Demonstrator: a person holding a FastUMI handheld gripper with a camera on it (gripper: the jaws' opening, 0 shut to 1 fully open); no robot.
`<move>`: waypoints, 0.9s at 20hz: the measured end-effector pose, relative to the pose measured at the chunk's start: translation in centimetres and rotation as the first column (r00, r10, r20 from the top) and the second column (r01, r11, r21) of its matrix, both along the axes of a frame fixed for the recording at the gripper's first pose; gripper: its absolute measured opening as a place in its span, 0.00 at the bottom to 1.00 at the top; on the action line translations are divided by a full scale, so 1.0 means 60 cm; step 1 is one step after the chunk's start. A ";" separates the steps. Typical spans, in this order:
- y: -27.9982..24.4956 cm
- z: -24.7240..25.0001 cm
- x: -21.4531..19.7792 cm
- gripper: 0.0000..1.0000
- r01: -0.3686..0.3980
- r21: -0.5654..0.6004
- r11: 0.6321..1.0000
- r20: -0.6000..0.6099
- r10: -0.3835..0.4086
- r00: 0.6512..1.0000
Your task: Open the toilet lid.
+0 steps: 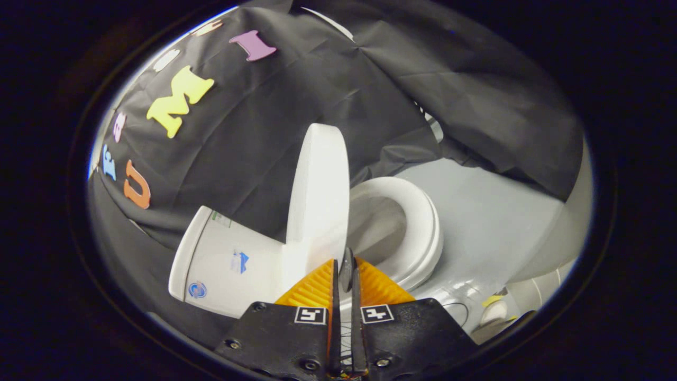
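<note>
Already the lid [317,196] stands raised, close to upright above the bowl, its hinge end by the tank [222,264] and its free edge up toward the black cloth wall [275,127]. The seat [418,233] lies down on the bowl, fully uncovered. The gripper [346,272] has its fingers drawn close together with a narrow gap, and a thin dark edge shows between the tips; whether they pinch the lid's rim or merely sit beside it I cannot tell. By my reading the lifting step is nearly done: what remains is to tip the lid the last bit back until it leans on the tank, then let go and draw away. That calls for a gentle push, lest the lid bang or fall forward onto the seat. On the grey floor [486,211] past the bowl, near the far corner, sit small pale objects [494,309], well apart and no obstacle.
</note>
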State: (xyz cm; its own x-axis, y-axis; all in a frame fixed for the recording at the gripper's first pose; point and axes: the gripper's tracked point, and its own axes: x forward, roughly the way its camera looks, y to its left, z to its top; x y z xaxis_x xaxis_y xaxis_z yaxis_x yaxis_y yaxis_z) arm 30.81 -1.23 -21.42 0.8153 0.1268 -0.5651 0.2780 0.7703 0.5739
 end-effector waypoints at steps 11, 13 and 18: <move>0.042 0.049 -0.002 0.11 -0.016 -0.110 0.994 0.001 0.016 1.000; 0.053 0.059 -0.001 0.11 -0.019 -0.117 0.993 0.004 0.020 1.000; 0.078 0.077 -0.001 0.11 -0.050 -0.190 0.980 0.007 0.052 0.999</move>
